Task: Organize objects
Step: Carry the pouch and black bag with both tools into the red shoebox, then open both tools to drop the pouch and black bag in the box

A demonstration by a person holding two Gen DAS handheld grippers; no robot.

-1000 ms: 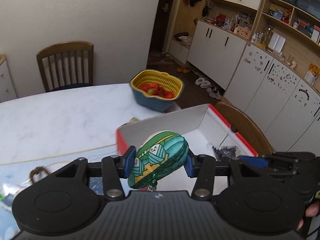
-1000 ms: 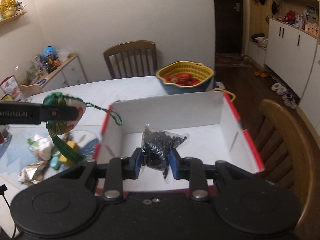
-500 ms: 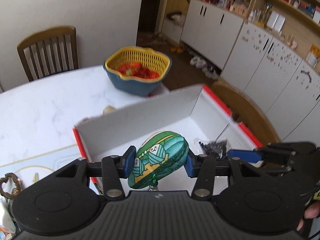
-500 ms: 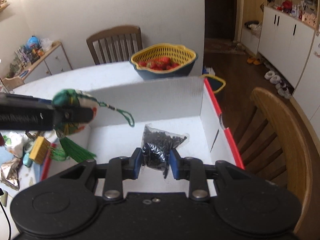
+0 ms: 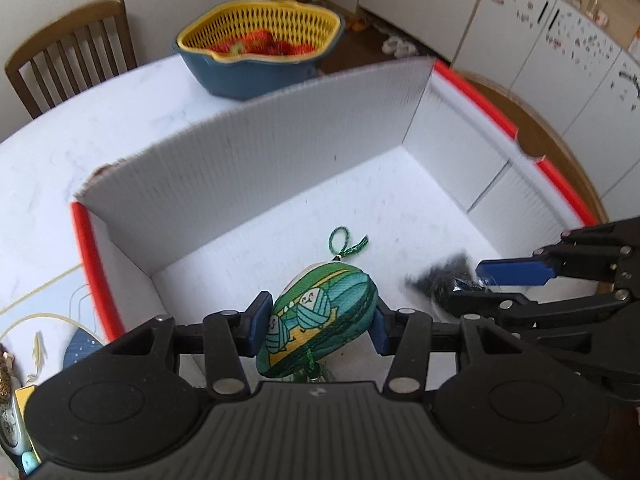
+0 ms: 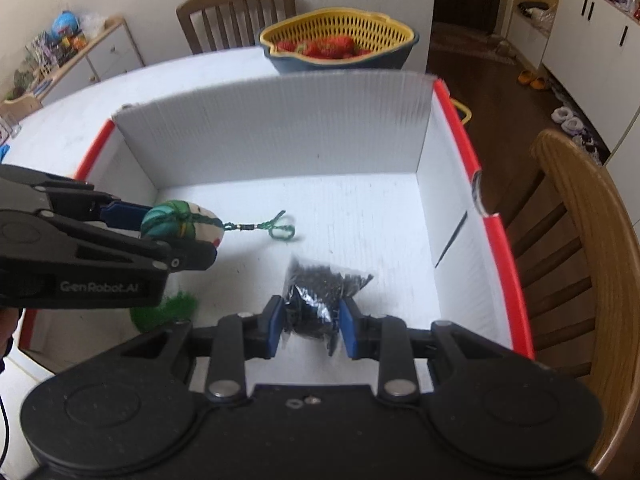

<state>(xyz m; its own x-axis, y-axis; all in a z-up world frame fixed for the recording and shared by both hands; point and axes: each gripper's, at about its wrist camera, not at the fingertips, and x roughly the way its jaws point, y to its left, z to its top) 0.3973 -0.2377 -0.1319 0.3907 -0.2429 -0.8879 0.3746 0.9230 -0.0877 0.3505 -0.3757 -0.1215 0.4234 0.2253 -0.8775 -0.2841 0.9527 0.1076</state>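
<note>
**Both grippers lowered into the box**

Both have dropped inside one white, red-edged box (image 6: 276, 128). Beyond it, one basket (image 6: 340, 40) of strawberries. Left gripper (image 5: 318, 326) clamps one green pouch (image 5: 320, 320) — right gripper (image 6: 310, 322) pinches one black-filled bag (image 6: 320, 292).

Left gripper (image 5: 316, 326) body: I see matte black plastic with two round domed housings and a ribbed centre plate.
Left fingers (image 5: 256, 322): black linkage arms tipped with blue pads.
Left side lettering: I read "GenRobot.AI" in pale print, seen from my right camera.
Right gripper (image 6: 311, 330) body: the same black shell, with two small washers at centre.
Pivots: I count silver round-headed screws on each linkage.
</note>
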